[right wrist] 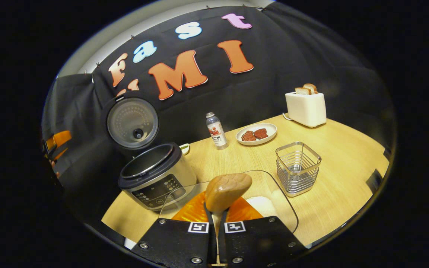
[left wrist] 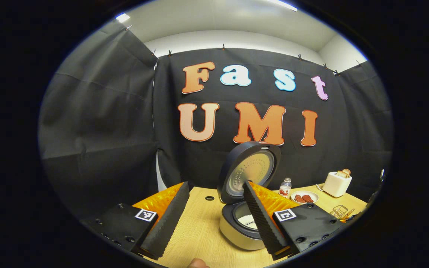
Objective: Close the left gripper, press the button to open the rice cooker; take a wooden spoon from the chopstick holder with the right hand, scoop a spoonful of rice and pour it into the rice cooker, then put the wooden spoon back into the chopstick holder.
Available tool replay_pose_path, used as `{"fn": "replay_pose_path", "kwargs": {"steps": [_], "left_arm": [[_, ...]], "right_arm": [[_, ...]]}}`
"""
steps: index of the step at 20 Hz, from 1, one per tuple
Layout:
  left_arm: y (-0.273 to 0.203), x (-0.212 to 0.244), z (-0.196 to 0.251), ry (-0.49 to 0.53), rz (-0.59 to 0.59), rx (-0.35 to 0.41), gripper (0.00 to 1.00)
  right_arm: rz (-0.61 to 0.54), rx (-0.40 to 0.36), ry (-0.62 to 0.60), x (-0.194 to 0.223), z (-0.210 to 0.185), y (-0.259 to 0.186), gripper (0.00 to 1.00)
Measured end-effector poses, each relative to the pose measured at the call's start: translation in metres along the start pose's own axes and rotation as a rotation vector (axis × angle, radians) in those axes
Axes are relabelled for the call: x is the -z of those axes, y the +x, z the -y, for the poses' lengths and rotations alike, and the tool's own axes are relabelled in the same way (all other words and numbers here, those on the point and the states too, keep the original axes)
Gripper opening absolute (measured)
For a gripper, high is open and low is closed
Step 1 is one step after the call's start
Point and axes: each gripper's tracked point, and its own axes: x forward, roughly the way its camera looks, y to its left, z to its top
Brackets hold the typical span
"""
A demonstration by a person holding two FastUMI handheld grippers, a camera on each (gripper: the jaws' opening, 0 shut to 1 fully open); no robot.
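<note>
The rice cooker (right wrist: pixel 155 178) stands open near the left edge of the wooden worktop (right wrist: pixel 341 167), its round lid (right wrist: pixel 132 123) tipped up against the black cloth wall and its control panel facing the front edge. In the left gripper view, white rice shows low in the cooker's inner pot (left wrist: pixel 245 220).

The left gripper (left wrist: pixel 214 217) hangs just in front of the cooker with its ribbed black fingers (left wrist: pixel 168 219) spread wide, nothing between them; its right finger crosses in front of the cooker's rim.

The right gripper (right wrist: pixel 217 216) is closed tight on the thin handle of the wooden spoon (right wrist: pixel 227 190), the two fingers nearly meeting around it. The spoon's bowl stands up above the fingertips, over a clear glass container (right wrist: pixel 274 193) that sits at the front edge of the worktop with a heap of white rice (right wrist: pixel 261 204) inside. I cannot tell whether there is rice in the spoon.

The wire chopstick holder (right wrist: pixel 298 167) stands just to the right of the glass container, towards the middle of the worktop. Further back, a small bottle (right wrist: pixel 216 131) and a white plate (right wrist: pixel 256 134) with two reddish pieces sit near the wall, and a white toaster (right wrist: pixel 305 108) with bread in its slots occupies the far right corner.
</note>
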Motion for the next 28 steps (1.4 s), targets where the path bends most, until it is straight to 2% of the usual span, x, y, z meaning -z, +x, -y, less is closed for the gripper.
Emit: {"fn": "replay_pose_path", "kwargs": {"steps": [2,7,11,17,26,28], "left_arm": [[0.003,0.003,0.003,-0.009,-0.009,0.004,0.98],[0.009,0.007,0.008,-0.027,-0.018,0.009,0.99],[0.014,0.013,0.015,-0.036,-0.036,0.021,0.97],[0.012,0.010,0.012,-0.021,-0.032,-0.001,0.99],[0.002,-0.003,0.012,-0.014,-0.003,-0.018,1.00],[0.003,-0.005,0.010,-0.014,0.001,-0.028,0.97]], "right_arm": [[0.003,-0.018,0.115,0.002,-0.002,0.008,0.01],[0.005,-0.020,0.313,0.005,-0.002,0.021,0.01],[-0.024,-0.084,0.563,0.008,-0.011,0.025,0.01],[0.017,-0.073,0.646,-0.012,0.009,0.019,0.01],[0.070,-0.117,0.710,-0.053,0.006,0.007,0.01],[0.061,-0.128,0.728,-0.060,0.003,0.007,0.01]]}}
